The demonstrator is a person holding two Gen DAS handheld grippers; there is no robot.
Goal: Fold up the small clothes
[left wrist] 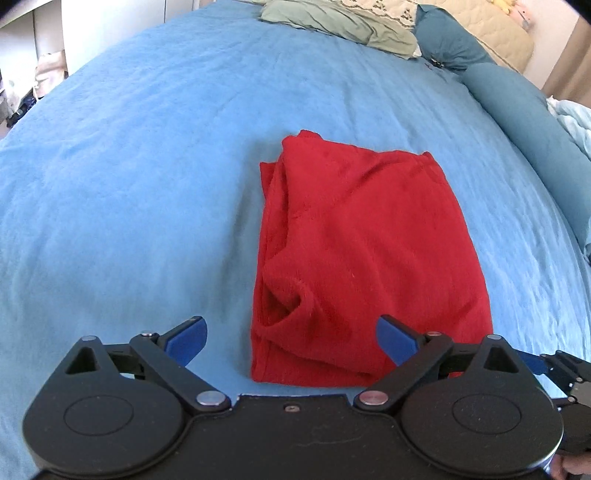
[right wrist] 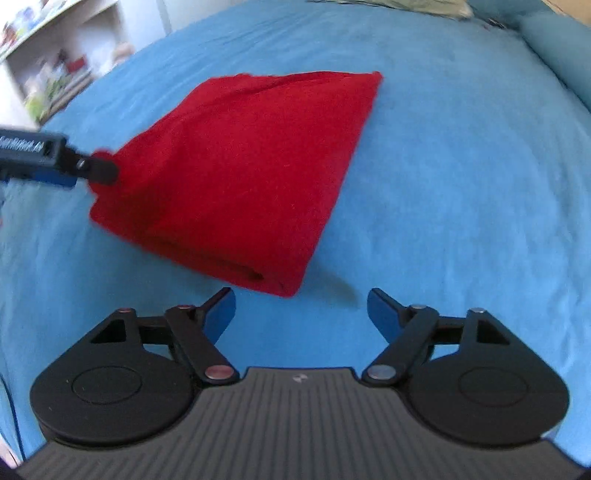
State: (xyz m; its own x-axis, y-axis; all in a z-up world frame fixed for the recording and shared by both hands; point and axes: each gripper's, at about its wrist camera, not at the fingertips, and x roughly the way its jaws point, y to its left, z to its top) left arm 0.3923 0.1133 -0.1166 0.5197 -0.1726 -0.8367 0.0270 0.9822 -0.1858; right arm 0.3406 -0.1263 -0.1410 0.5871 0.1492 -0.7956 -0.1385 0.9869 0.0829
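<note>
- Red garment (left wrist: pixel 365 258), soft and fleecy, lies folded into a compact bundle in the middle of the bed, on the blue bedspread (left wrist: pixel 129 166).
- Left gripper (left wrist: pixel 291 339) hovers low at the near end of the bundle, its blue-padded fingers (left wrist: pixel 186 339) spread wide; the near edge of the cloth sits in the gap between them, and neither pad pinches it.
- From the right wrist view, the left tool comes in from the side, and its dark tip sits right at the corner of the red cloth; whether it touches is too blurred to tell.
- Right gripper (right wrist: pixel 301 312) is also spread wide, with nothing between its fingers but blue sheet; the nearest corner of the bundle lies just ahead of its left finger, apart from it.
- A loose fold forms a pocket-like opening on the bundle's near left side.
- Pillows (left wrist: pixel 343 22) in green and teal (left wrist: pixel 450 40) lie at the far end of the bed.
</note>
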